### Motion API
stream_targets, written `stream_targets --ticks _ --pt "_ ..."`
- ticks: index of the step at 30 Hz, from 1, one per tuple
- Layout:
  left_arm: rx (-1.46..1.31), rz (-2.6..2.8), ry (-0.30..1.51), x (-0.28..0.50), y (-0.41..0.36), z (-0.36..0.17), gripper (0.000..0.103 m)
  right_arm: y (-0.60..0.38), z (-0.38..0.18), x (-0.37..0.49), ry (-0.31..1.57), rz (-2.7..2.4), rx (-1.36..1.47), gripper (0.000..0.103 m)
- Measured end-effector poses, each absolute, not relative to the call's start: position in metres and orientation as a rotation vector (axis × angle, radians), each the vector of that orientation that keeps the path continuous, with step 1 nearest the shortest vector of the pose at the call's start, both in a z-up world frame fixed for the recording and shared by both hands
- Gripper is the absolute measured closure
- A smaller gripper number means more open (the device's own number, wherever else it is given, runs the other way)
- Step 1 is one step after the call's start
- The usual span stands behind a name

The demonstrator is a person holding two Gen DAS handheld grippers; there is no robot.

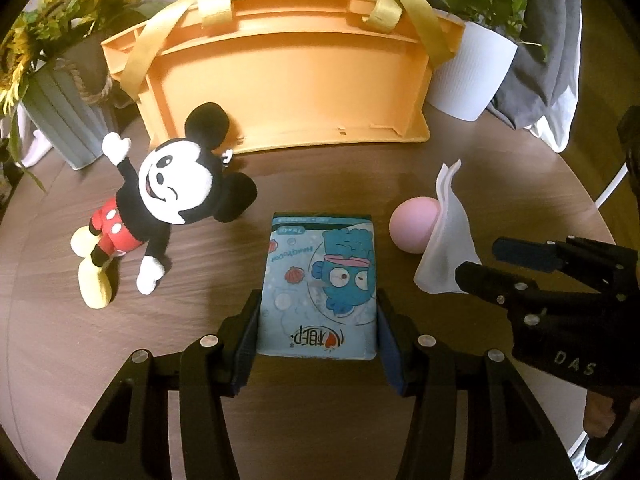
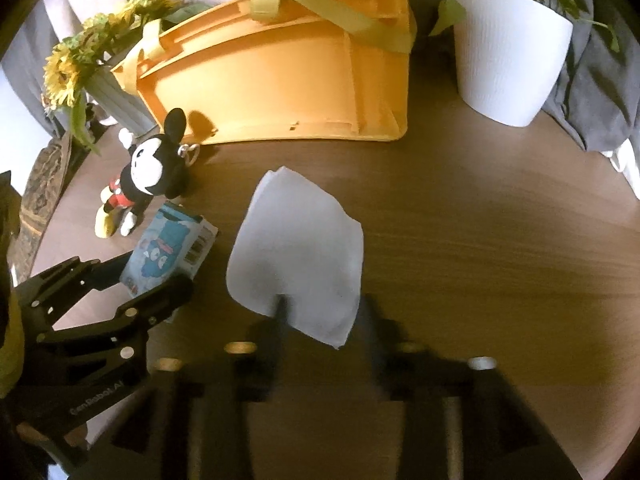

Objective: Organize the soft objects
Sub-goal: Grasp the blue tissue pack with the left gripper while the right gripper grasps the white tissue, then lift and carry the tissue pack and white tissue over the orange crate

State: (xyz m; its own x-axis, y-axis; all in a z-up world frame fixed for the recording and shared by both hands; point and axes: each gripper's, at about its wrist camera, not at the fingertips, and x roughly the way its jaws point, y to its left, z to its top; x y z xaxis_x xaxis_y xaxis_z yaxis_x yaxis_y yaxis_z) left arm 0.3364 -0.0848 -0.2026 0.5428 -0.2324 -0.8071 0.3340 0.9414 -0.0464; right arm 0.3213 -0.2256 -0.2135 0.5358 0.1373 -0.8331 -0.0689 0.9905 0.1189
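My left gripper (image 1: 318, 332) is shut on a blue cartoon tissue pack (image 1: 318, 284), held just above the brown table; the pack also shows in the right wrist view (image 2: 168, 250). My right gripper (image 2: 320, 312), blurred, grips the lower edge of a white tissue sheet (image 2: 298, 252), which stands up in the left wrist view (image 1: 448, 236). A pink ball (image 1: 412, 226) sits behind that sheet. A Mickey Mouse plush (image 1: 160, 196) lies at the left. An orange basket (image 1: 288, 84) with yellow handles stands at the back.
A grey pot of sunflowers (image 1: 60, 80) stands at the back left. A white pot with a green plant (image 1: 472, 68) stands at the back right. Grey cloth (image 1: 552, 40) lies behind the round table's (image 1: 520, 184) far edge.
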Motion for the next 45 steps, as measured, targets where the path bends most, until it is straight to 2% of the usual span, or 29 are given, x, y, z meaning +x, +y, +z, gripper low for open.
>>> stream_targets --ticks 7,8,10,15,17,18,19,22,32,45 --pt "0.102 -0.317 0.943 0.336 -0.077 -0.202 0.052 -0.215 -0.213 0.328 0.998 0.151 0.045 0.054" --pt "0.100 -0.316 0.944 0.336 -0.077 -0.202 0.052 -0.214 -0.213 0.328 0.993 0.154 0.041 0.053" --pt "0.098 -0.312 0.945 0.336 -0.075 -0.203 0.052 -0.211 -0.214 0.331 0.992 0.160 0.030 0.042" --pt "0.098 -0.307 0.953 0.337 -0.073 -0.205 0.052 -0.215 -0.222 0.337 1.010 0.149 0.026 0.043" --pt "0.098 -0.307 0.954 0.337 -0.073 -0.205 0.052 -0.215 -0.224 0.338 1.010 0.144 0.019 0.055" --pt "0.100 -0.306 0.954 0.337 -0.075 -0.205 0.052 -0.215 -0.225 0.338 1.013 0.145 0.017 0.070" --pt "0.101 -0.307 0.953 0.336 -0.076 -0.205 0.052 -0.216 -0.226 0.338 1.015 0.147 0.018 0.080" --pt "0.101 -0.315 0.950 0.336 -0.077 -0.205 0.052 -0.218 -0.225 0.334 1.013 0.152 0.034 0.094" --pt "0.089 -0.316 0.926 0.330 -0.078 -0.199 0.052 -0.219 -0.206 0.320 0.941 0.151 0.043 0.096" --pt "0.051 -0.307 0.829 0.321 -0.075 -0.158 0.052 -0.224 -0.166 0.306 0.837 0.136 0.071 0.096"
